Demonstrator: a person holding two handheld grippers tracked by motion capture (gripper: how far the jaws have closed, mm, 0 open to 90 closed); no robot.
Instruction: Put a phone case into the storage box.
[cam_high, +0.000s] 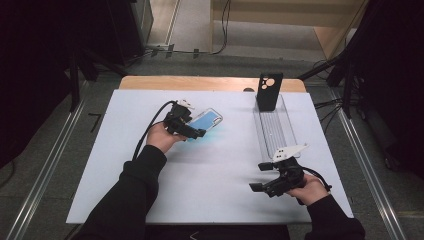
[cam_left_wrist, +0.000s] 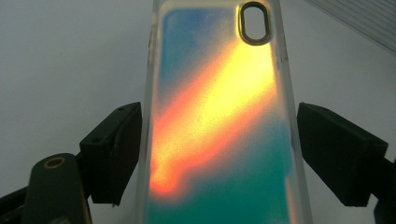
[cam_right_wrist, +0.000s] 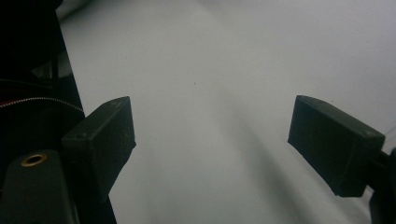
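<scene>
While the left gripper (cam_high: 192, 131) hovers over the white table (cam_high: 225, 165) at its far left part, the colourful phone case (cam_high: 206, 120) lies flat directly under and ahead of it. In the left gripper view, the case (cam_left_wrist: 219, 126) runs straight away from the camera, with its long axis pointing forward between the two black jaws and its oval camera hole at the far end. The jaws stand open, one on each long edge of the case; the left one seems to be just beside the clear rim, while the right one has a small gap, and I cannot tell if either really touches. So I judge that the coming move is a squeeze across the short width, and the alignment already looks good for this. The right gripper (cam_high: 262, 176) is well apart from the case, near the front right of the table, with jaws wide open over bare surface. A clear tray (cam_high: 275, 131) with a black phone case (cam_high: 270, 91) standing at its far end is on the right side.
</scene>
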